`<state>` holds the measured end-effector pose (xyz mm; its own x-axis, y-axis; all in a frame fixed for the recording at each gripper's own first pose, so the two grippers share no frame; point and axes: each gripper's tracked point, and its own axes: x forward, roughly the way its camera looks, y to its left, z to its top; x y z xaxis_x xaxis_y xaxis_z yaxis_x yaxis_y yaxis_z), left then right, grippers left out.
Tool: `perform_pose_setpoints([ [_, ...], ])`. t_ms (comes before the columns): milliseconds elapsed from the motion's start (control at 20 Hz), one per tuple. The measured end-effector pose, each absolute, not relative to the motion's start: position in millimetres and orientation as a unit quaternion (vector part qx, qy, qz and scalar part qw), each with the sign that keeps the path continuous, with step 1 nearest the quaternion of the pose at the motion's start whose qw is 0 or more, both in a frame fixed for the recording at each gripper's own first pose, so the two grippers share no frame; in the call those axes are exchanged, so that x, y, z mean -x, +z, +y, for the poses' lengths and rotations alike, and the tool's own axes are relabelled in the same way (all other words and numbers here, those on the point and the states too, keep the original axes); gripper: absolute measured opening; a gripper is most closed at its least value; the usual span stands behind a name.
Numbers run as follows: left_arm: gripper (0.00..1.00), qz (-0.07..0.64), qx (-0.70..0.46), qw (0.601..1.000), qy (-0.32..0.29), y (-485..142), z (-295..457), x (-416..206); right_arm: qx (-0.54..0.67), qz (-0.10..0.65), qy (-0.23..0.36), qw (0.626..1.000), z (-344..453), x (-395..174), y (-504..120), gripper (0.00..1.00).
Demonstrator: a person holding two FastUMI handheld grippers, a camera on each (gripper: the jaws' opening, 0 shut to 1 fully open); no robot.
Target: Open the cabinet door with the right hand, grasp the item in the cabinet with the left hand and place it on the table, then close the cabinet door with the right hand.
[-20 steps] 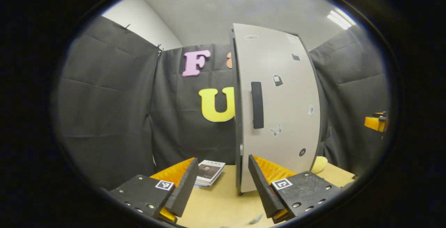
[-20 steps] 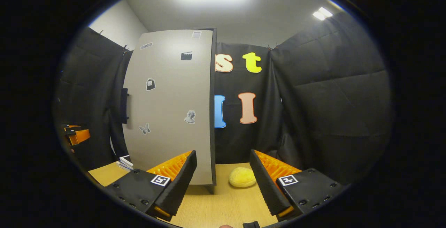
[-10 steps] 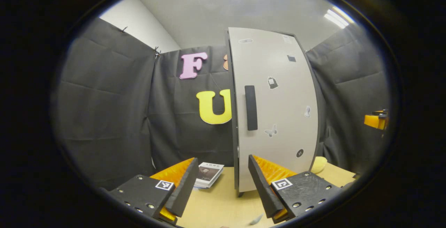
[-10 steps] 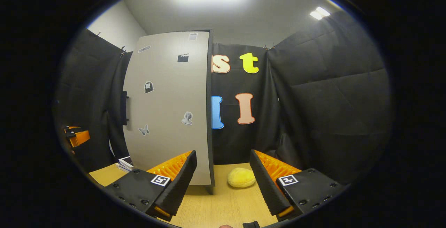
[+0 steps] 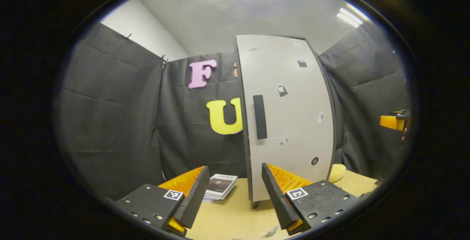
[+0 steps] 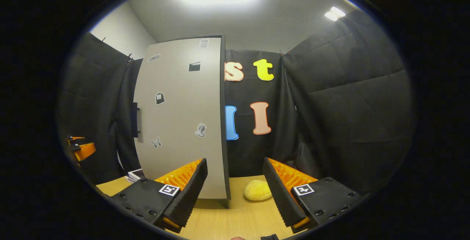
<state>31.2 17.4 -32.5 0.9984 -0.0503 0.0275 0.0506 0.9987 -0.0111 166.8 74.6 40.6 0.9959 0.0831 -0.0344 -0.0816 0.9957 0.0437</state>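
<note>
The cabinet door (image 5: 290,115) stands shut, a pale panel with small stickers rising through the centre of the left gripper view and filling the left-centre of the right gripper view; the item to be fetched is behind it and cannot be seen, so nothing of the task looks done yet. The step in hand is opening the door with the right gripper (image 6: 235,185), whose jaws gape wide and hold nothing, low in its own frame, pointed at the door's right edge rather than at the handle. The dark vertical bar handle (image 5: 259,116) sits on the door's left side in the left gripper view and shows edge-on at the far left of the door in the right gripper view (image 6: 135,119). To do this well, the right gripper should swing across toward that bar, meet it at mid-height with one finger either side, close firmly, then pull along the arc of the hinge, which probably lies on the opposite edge. The left gripper (image 5: 235,188) is equally spread and empty, aimed near the handle side; it is best kept back from the door's sweep. A yellow plush lump (image 6: 257,190) and a stack of booklets (image 5: 221,185) lie on the wooden table (image 6: 235,218) near the cabinet's foot, and could be brushed.
</note>
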Motion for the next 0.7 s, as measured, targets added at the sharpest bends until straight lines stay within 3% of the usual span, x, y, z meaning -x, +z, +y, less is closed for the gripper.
perform_pose_setpoints([
  [700, 0.86, -0.02, 0.006, 0.999, -0.028, -30, 16, -31, -0.012, 0.009, 0.044, 0.999, 77, -164, 49, 0.96],
])
